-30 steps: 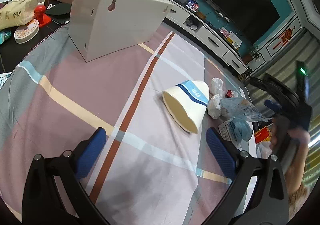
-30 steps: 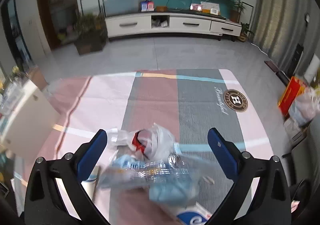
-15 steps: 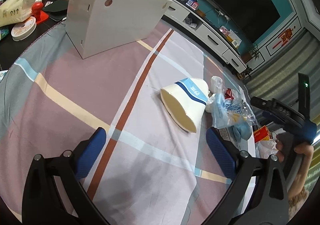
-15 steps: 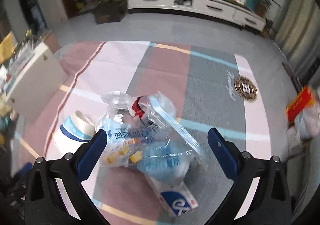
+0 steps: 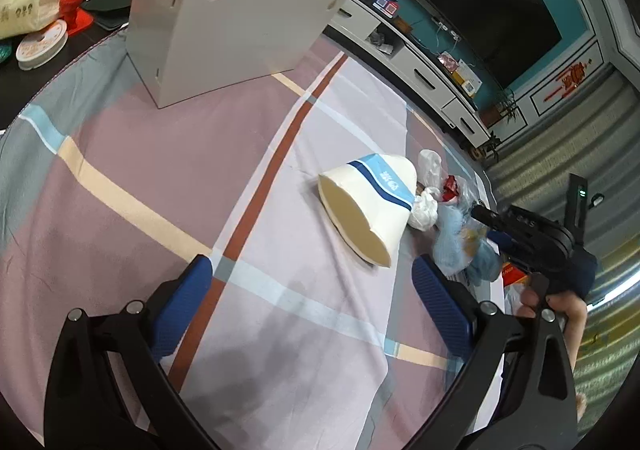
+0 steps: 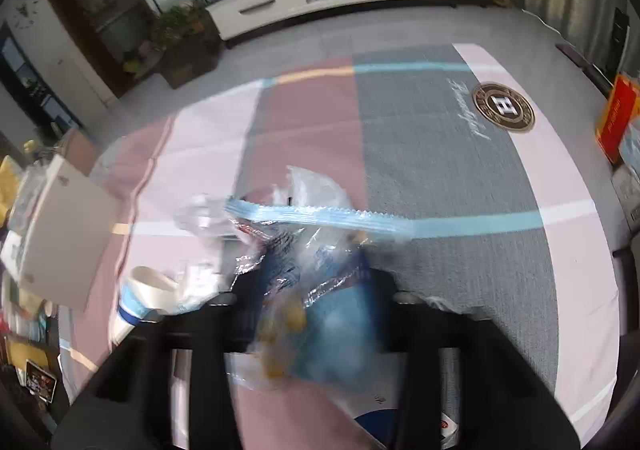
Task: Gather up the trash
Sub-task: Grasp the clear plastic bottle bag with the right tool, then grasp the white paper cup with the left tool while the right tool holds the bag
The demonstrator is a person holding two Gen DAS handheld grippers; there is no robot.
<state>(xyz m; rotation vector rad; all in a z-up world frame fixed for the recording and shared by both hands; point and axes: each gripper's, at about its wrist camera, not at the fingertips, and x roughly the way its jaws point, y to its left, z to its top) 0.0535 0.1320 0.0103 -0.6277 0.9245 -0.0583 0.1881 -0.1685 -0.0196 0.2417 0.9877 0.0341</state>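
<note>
your right tongs (image 6: 316,290) are pinched on the clear snack bag (image 6: 316,314), w/ the wrapper pile (image 5: 436,190) just ahead; film's slippery, could slide out or snag neighbours. left tongs (image 5: 312,290) spread wide, paper cup (image 5: 368,206) lying ahead btwn them on the bench (image 5: 160,154); it may roll if nudged.

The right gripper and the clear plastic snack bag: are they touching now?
Touching. In the right wrist view, the right gripper is shut on the clear plastic snack bag, whose crinkled film bunches between the fingers.

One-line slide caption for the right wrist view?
Right hand-held gripper shut on crinkled clear-and-blue plastic snack bag above striped tablecloth; tipped white paper cup at left.
</note>
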